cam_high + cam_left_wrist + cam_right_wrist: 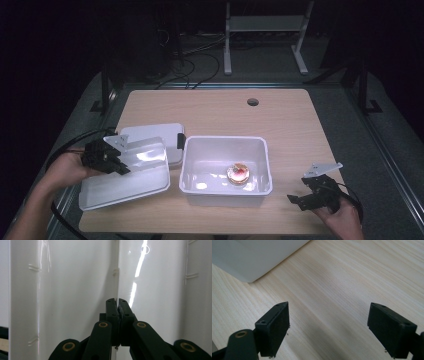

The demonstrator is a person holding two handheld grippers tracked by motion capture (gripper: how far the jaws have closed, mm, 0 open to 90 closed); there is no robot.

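So the left gripper is clamping down on the rim of a white plastic lid, and in the left gripper view its jaws are pinching together tight on a thin raised edge of that lid with glossy white plastic running off on both sides. From the high view the lid is sitting tilted at the left side of the table, its near end resting on the wood and its far end leaning over a second white lid that's lying flat just behind it. A small black clip is sticking out at that second lid's right edge. Right beside all this, toward the middle, an open white tub is standing upright with a small round red-and-yellow thing lying on its floor, can't really tell what it is. The right gripper is hanging out near the table's front right corner, well apart from the tub, jaws spread wide and holding nothing. In the right gripper view it's pointing at bare wood grain, with a corner of the tub peeking in at the upper left.
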